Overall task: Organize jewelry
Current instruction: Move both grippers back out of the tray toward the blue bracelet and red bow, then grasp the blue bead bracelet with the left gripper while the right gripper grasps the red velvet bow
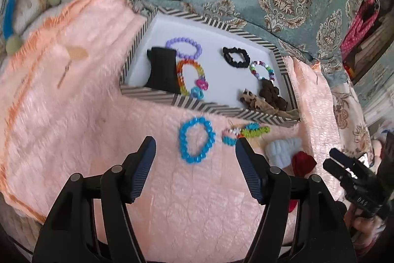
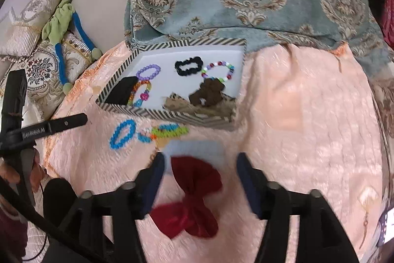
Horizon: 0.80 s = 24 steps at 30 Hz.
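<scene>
Meanwhile, left gripper (image 1: pixel 194 154) spread wide and empty just near of blue bead bracelet (image 1: pixel 196 140), right gripper (image 2: pixel 200 173) parted, untouching, around red bow (image 2: pixel 191 199), striped tray (image 1: pixel 209 108) beyond

Left gripper (image 1: pixel 195 146): matte black frame, two angled arms per finger. Finger pads (image 1: pixel 144 168) dark navy, finely ribbed. Round silver-grey pivot pins on top of each linkage.

Right gripper (image 2: pixel 200 162): same build, black linkages, navy pads (image 2: pixel 154 179), grey pins. Seen from the left wrist view, its side carries white lettering, partly legible. The left unit's side arm reads "GenRobot.AI" in the right wrist view. Thin black cable at lower left there.
</scene>
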Motion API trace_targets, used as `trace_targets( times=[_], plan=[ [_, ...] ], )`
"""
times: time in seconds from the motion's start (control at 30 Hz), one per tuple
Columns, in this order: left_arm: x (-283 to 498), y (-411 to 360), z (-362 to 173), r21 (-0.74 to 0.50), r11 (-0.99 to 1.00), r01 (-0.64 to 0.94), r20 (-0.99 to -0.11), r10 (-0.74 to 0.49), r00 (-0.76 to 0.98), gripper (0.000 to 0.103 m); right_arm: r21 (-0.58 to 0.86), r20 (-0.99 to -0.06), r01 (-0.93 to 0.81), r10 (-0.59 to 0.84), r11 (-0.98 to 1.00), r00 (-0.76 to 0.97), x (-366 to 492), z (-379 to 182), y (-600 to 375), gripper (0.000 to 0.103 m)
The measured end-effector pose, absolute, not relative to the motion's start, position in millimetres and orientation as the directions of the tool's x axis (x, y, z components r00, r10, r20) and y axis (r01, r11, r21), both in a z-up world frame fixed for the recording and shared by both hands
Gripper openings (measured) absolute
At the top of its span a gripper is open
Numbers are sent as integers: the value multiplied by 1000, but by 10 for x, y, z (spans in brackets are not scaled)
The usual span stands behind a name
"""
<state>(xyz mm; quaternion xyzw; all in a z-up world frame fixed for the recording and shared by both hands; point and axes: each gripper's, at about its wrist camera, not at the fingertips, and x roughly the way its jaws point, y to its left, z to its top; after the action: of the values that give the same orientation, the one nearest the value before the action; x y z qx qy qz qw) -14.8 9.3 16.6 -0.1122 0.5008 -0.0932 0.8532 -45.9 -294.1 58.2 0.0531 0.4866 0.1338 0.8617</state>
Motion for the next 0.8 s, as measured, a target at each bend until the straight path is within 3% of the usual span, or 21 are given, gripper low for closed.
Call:
trace_targets(
  times=[0.33, 0.8],
  plan=[
    [-116, 113, -178, -292, 956, -6, -863, -260, 432, 67, 278, -849, -181, 329, 943, 414, -714, 235, -3026, 63],
    [77, -74, -419, -199, 980, -28, -872, -164, 462, 67, 310, -842, -182, 358, 933, 404, -675, -24, -2811, 63]
  ],
)
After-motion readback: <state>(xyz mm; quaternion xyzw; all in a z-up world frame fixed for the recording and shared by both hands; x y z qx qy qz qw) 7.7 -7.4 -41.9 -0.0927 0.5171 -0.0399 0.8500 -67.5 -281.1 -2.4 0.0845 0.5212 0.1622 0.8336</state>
